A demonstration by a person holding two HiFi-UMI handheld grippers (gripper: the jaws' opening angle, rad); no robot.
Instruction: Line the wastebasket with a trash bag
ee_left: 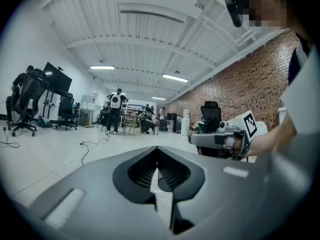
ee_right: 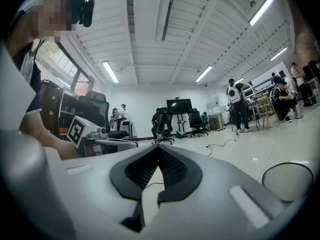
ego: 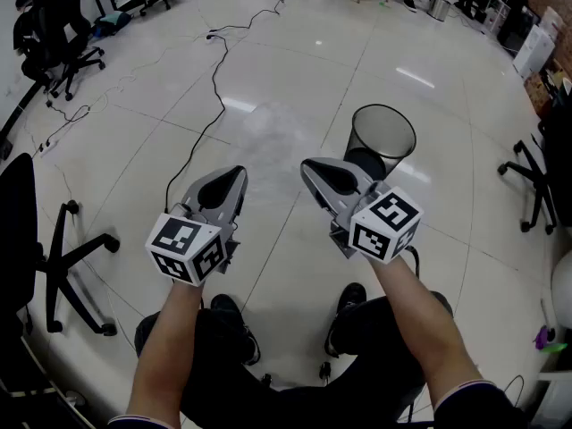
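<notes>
A black mesh wastebasket (ego: 383,139) stands upright on the pale tiled floor, just beyond my right gripper (ego: 308,164); its round rim (ee_right: 290,181) shows at the lower right of the right gripper view. My left gripper (ego: 234,175) is held beside the right one, both pointing level over the floor. The jaws of both are closed together with nothing between them, as the left gripper view (ee_left: 157,149) and the right gripper view (ee_right: 159,148) show. No trash bag is in any view. The basket looks unlined.
A black cable (ego: 213,88) runs across the floor ahead of the left gripper. Office chairs stand at the left (ego: 40,239), far left (ego: 63,43) and right (ego: 536,181). People (ee_left: 116,111) and desks are far across the room. My feet (ego: 349,307) rest below the grippers.
</notes>
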